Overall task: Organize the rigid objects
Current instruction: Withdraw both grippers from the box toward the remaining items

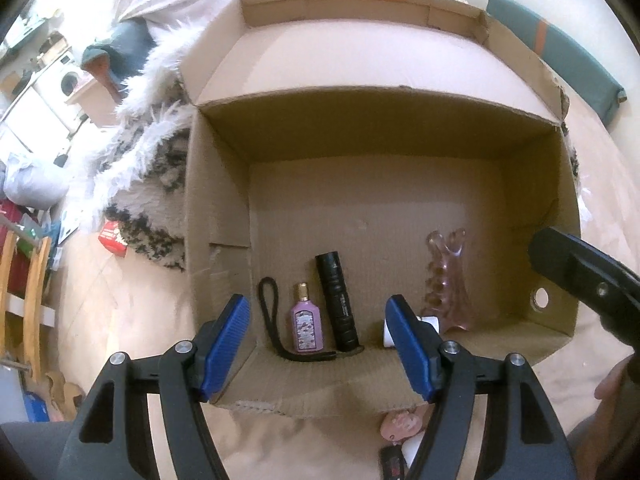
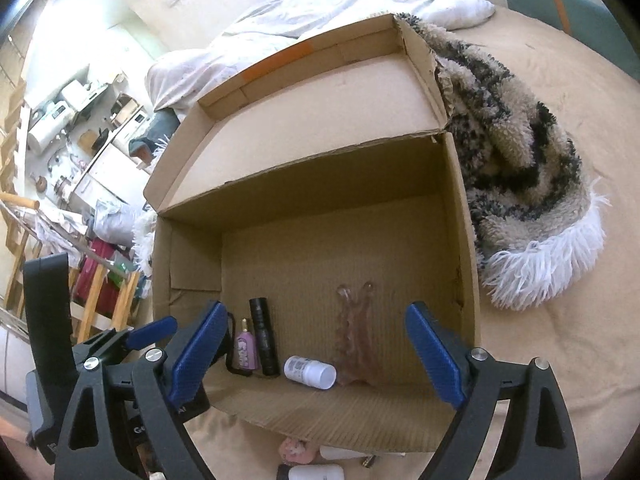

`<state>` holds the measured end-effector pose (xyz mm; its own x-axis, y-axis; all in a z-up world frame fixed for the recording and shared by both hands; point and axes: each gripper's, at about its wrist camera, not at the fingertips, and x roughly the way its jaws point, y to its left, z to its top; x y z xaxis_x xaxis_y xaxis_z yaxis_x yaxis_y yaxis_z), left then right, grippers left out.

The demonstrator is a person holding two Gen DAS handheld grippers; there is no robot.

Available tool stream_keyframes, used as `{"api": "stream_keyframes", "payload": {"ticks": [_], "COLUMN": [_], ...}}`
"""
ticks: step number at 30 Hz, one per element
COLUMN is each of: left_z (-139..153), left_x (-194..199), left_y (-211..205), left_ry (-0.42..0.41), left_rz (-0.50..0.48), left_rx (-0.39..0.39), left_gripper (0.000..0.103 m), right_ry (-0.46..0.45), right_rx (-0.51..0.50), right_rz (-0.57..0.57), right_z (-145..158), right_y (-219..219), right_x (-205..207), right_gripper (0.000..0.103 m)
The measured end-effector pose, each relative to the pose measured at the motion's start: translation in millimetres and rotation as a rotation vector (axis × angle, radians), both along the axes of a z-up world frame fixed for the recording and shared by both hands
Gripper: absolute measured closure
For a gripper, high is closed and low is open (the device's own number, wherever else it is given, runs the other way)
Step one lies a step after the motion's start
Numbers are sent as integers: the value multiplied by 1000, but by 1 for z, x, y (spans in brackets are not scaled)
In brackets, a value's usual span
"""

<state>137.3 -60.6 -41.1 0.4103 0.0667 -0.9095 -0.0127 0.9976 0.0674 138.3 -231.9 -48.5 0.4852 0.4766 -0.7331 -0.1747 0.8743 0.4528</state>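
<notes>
An open cardboard box (image 1: pixel 216 216) (image 2: pixel 188 264) lies on a beige bed. Along its near wall lie a pink perfume bottle (image 1: pixel 307 322) (image 2: pixel 246 348), a black flashlight (image 1: pixel 338 304) (image 2: pixel 265 338) with a wrist loop (image 1: pixel 267 300), a white bottle (image 2: pixel 310 372) (image 1: pixel 430 322) and a clear pink glass piece (image 1: pixel 450 280) (image 2: pixel 358 336). My left gripper (image 1: pixel 320 354) is open and empty above the box's near edge. My right gripper (image 2: pixel 320 356) is open and empty above the same edge. In front of the box lie a pink item (image 1: pixel 402 426) (image 2: pixel 294 450) and other small things, partly hidden.
A shaggy black-and-cream blanket (image 2: pixel 516 160) (image 1: pixel 148 184) lies against one side of the box. White bedding (image 2: pixel 320 12) lies behind the box. A red packet (image 1: pixel 112 236) lies by the blanket. Shelves and clutter (image 2: pixel 72 128) stand off the bed at left.
</notes>
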Motion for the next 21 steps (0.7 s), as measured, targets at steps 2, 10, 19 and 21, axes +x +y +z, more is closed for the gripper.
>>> {"api": "stream_keyframes", "payload": {"ticks": [2,10,19,21], "left_z": [2,15,21,20], "left_x": [-2,-13,-31,-38], "left_y": [3,11,27,31], "left_ry": [-3,-21,-29,-25], "left_rz": [7,20,37,40], "left_rx": [-2,-1,-22,-32], "left_gripper": [35,35,35,35], "right_ry": [-2,-5,13,31], "right_rx": [2,1,-10,1], "right_rz": [-4,-17,-28,-32], "right_z": [1,5,6,3], "right_y": [-1,-8,-12,-13], "right_x": [-1,-11,-31,-36], "right_gripper": [7,7,7,7]}}
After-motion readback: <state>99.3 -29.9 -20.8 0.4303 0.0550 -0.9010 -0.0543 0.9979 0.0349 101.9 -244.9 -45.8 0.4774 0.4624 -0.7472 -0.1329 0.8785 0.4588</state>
